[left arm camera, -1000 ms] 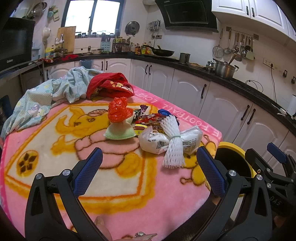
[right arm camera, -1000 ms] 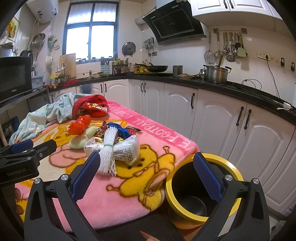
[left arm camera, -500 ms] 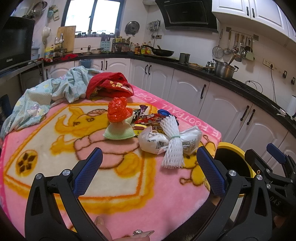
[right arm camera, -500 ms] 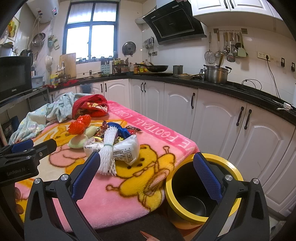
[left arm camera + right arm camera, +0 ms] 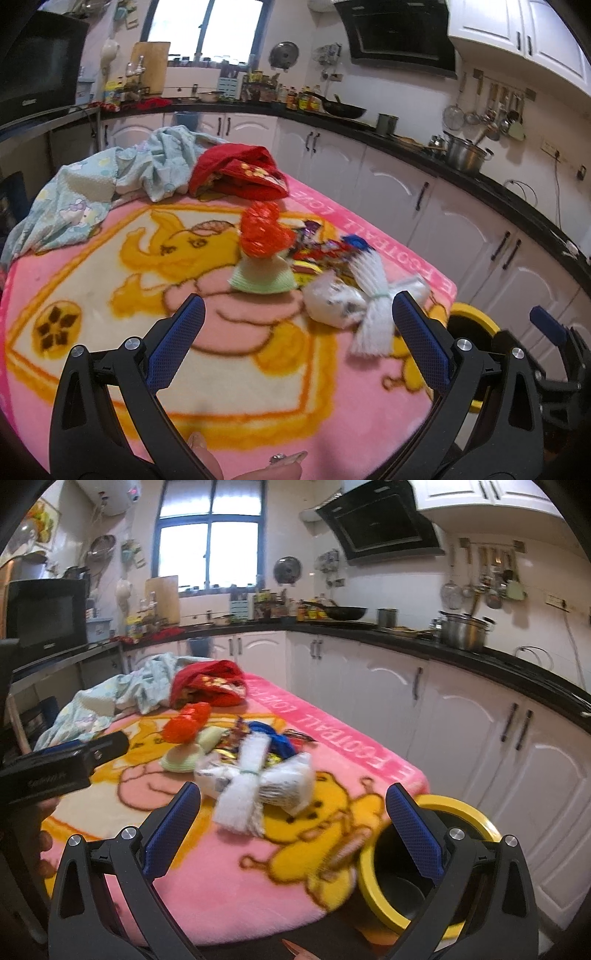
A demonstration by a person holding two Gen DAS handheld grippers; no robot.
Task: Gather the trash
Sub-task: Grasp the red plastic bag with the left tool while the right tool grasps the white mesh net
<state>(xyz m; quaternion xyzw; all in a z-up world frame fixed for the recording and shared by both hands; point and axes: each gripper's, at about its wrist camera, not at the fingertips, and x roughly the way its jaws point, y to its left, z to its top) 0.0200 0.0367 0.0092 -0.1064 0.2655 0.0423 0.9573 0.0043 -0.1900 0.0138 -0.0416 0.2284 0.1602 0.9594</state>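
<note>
Above trash pile [image 5: 325, 269], both grippers empty

Left tongs [image 5: 295, 336] and right tongs [image 5: 291, 823] gape wide.

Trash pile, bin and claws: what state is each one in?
Left claw: open, empty.
Right claw: open, empty.
Bin: open, beside the table, no trash visible inside.
White net: tied in the middle, lying on the blanket.
Red bag: crumpled, on the pile.
</note>
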